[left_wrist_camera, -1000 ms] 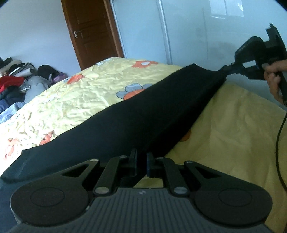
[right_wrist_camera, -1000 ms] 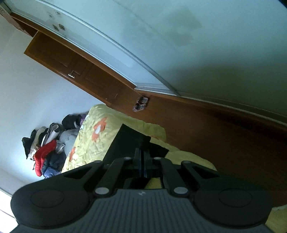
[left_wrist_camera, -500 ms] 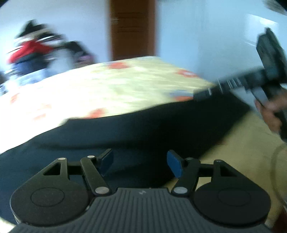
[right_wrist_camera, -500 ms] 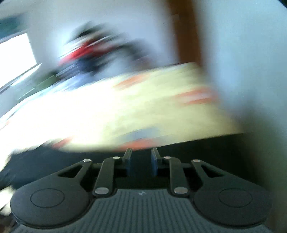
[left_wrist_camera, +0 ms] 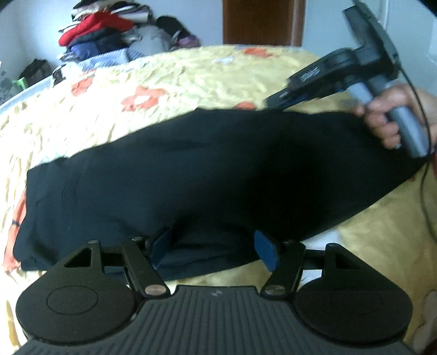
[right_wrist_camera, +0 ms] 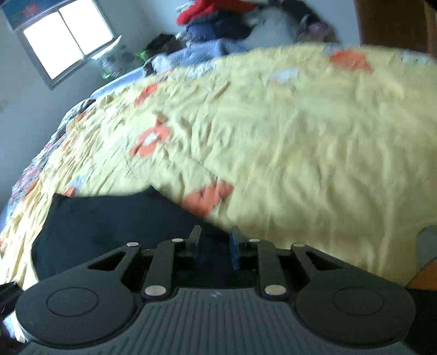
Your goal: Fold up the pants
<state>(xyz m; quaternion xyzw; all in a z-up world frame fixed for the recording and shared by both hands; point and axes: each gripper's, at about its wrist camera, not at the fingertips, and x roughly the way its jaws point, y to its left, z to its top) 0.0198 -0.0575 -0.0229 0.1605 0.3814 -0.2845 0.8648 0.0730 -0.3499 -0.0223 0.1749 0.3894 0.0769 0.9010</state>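
The black pants (left_wrist_camera: 191, 169) lie folded lengthwise across the yellow flowered bedspread (left_wrist_camera: 169, 79). My left gripper (left_wrist_camera: 213, 245) is open, its blue pads apart over the near edge of the pants and holding nothing. My right gripper (right_wrist_camera: 213, 243) is open with a narrow gap, just above the far edge of the pants (right_wrist_camera: 109, 221). It also shows in the left wrist view (left_wrist_camera: 275, 98), held by a hand at the right end of the pants.
A pile of clothes (left_wrist_camera: 109, 35) lies beyond the far side of the bed. A brown door (left_wrist_camera: 262, 21) stands behind it. A window (right_wrist_camera: 68, 38) is at the upper left in the right wrist view. The bedspread stretches wide beyond the pants.
Both grippers have let go of the pants and opened. The pants, held taut above the bed a second ago, now lie flat on it. Both cameras have swung down toward the bed.
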